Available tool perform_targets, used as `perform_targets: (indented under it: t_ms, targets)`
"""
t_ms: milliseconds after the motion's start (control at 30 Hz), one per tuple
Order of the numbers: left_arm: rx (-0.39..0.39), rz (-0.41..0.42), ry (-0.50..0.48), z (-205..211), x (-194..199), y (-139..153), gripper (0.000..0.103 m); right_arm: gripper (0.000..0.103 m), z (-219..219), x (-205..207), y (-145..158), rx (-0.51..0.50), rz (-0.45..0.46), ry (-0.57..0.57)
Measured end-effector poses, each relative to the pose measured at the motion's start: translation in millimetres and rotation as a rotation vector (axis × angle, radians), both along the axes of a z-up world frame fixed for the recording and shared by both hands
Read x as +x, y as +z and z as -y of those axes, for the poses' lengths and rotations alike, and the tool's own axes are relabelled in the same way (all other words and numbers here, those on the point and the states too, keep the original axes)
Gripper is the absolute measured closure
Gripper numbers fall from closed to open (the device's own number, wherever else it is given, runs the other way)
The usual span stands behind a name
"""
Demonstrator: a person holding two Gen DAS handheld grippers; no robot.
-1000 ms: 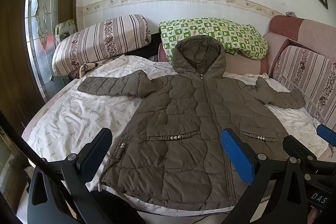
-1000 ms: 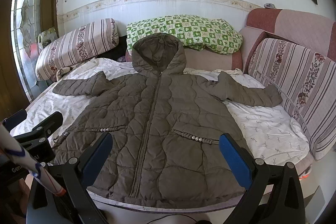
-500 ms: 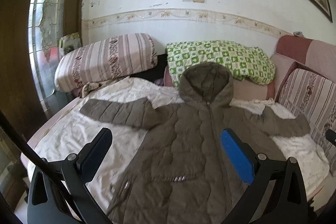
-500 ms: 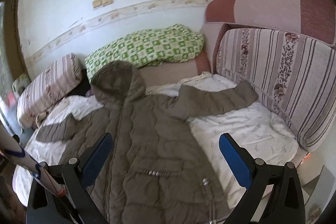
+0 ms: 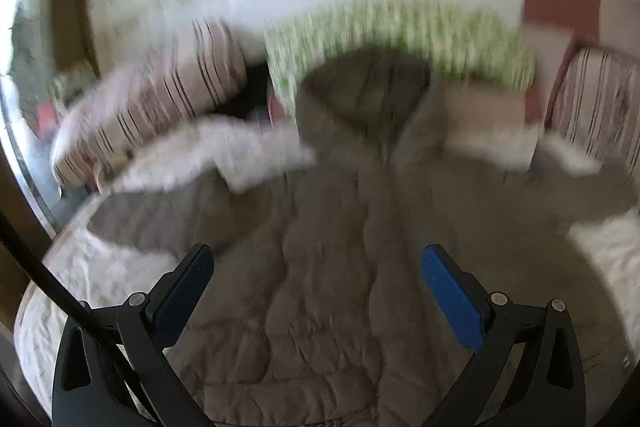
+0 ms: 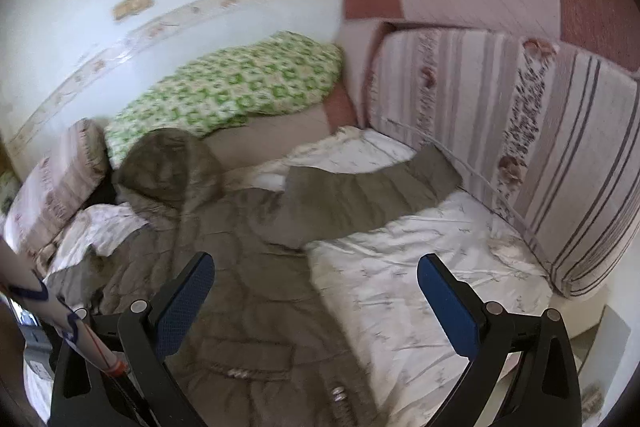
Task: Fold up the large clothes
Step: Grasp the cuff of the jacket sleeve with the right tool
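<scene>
The bed (image 6: 420,267), under a white printed sheet, carried the coat (image 5: 320,267) spread flat and face up, hood (image 6: 168,163) toward the green pillow (image 6: 232,87) at the wall and both sleeves stretched out sideways. Striped cushions (image 6: 540,147) lined the bed's right edge, with the right sleeve (image 6: 360,195) ending just beside them.

The coat looked like a quilted, padded one: bulky but probably light, soft and springy, likely to puff back open after a fold. Its shell seemed smooth, so a shallow pinch might slip. The better holds would be the cuffs for bringing the sleeves across the chest, then the hem corners or the shoulder seams, taking in a thick bite of padding.

The left claw (image 5: 316,291) hung released over the coat's lower front, pads wide apart and holding nothing. The right claw (image 6: 316,299) was also spread and empty, above the coat's right edge and the bare sheet.

Against half a second earlier, the left view had dropped lower and closer over the coat and was badly smeared by motion. The right view had also come closer and swung a little further toward the right sleeve. The coat itself lay unchanged, not yet folded.
</scene>
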State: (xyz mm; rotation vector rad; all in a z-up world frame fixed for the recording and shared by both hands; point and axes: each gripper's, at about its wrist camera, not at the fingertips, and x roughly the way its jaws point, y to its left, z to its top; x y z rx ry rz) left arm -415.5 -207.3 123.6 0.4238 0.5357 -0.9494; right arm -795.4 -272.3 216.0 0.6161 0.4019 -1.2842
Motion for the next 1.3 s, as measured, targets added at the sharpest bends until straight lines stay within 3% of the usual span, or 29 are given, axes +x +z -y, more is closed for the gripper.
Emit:
perform_targets:
  t_ms: [67,200,433,500,600,733,1233,1267,1300]
  targets:
    - [0.001,-0.084,-0.013,13,14,-5,0.0,0.0,19,-10,-4,0.012,-0.001,-0.042]
    - [0.053,-0.03,0.018,30,23,-16,0.0,0.002,73,-39,-17,0.05,0.039,-0.113]
    - [0.077,-0.051,0.042,38,40,-27,0.0,0.027,166,-85,-65,0.194,0.159,-0.2]
    - [0.084,-0.05,0.041,42,39,-30,0.0,0.028,186,-94,-82,0.226,0.181,-0.219]
    - [0.091,-0.037,0.03,46,37,-35,0.0,0.033,217,-106,-107,0.263,0.168,-0.253]
    - [0.104,-0.028,0.009,52,34,-40,0.0,0.051,255,-119,-137,0.303,0.133,-0.292]
    - [0.122,-0.034,0.018,62,43,-53,0.0,0.052,335,-150,-198,0.35,0.098,-0.432]
    - [0.122,-0.034,0.021,62,43,-53,0.0,0.07,336,-148,-199,0.341,0.095,-0.426]
    - [0.122,-0.033,0.022,62,44,-53,0.0,0.077,335,-147,-197,0.323,0.122,-0.403]
